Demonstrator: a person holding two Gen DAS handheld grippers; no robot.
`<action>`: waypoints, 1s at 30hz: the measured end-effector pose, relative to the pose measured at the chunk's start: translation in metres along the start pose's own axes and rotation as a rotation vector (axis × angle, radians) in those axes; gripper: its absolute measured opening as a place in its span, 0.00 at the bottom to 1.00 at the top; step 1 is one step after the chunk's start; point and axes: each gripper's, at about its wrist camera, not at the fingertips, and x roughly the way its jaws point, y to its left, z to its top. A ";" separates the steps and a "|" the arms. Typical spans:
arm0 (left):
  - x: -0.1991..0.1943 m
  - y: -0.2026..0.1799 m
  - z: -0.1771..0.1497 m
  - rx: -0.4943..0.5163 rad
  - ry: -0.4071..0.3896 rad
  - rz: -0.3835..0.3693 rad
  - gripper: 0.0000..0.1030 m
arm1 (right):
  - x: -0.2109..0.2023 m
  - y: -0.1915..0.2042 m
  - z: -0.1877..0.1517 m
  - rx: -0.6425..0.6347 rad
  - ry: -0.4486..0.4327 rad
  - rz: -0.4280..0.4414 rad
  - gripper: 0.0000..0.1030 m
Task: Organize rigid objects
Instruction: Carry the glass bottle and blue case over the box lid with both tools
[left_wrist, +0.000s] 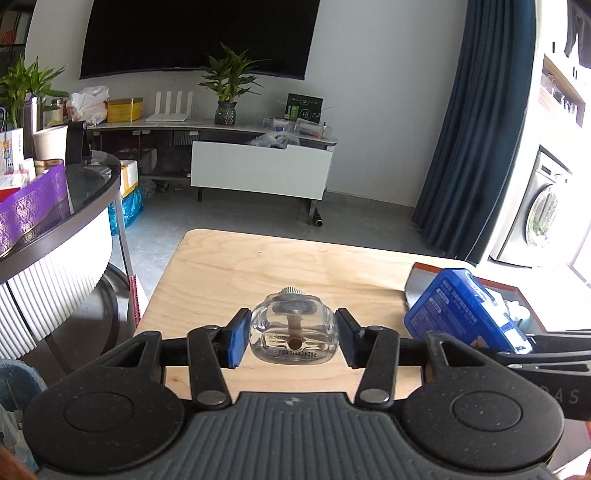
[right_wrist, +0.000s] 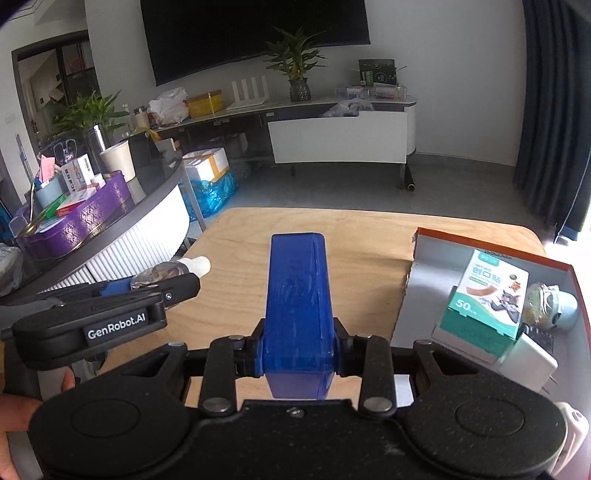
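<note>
Blue box (right_wrist: 297, 314) and clear glass bottle (left_wrist: 294, 326) are each clamped between fingers, lifted above the table (right_wrist: 362, 236), likely bound for the tray (right_wrist: 424, 291).

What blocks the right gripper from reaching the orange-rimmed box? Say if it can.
Likely it can: nothing stands between the right gripper, shut on the blue case, and the orange-rimmed box, only bare table.

A dark television (left_wrist: 195, 37) hangs above a potted plant (left_wrist: 226, 88) and white router (left_wrist: 171, 107).
</note>
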 end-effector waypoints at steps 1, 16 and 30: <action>-0.002 -0.002 -0.001 0.002 -0.001 -0.004 0.47 | -0.008 -0.002 -0.004 0.012 -0.004 -0.004 0.39; -0.021 -0.030 -0.009 0.043 -0.011 -0.059 0.47 | -0.069 -0.030 -0.041 0.090 -0.051 -0.068 0.39; -0.015 -0.056 -0.013 0.093 0.005 -0.146 0.47 | -0.100 -0.063 -0.052 0.162 -0.092 -0.145 0.39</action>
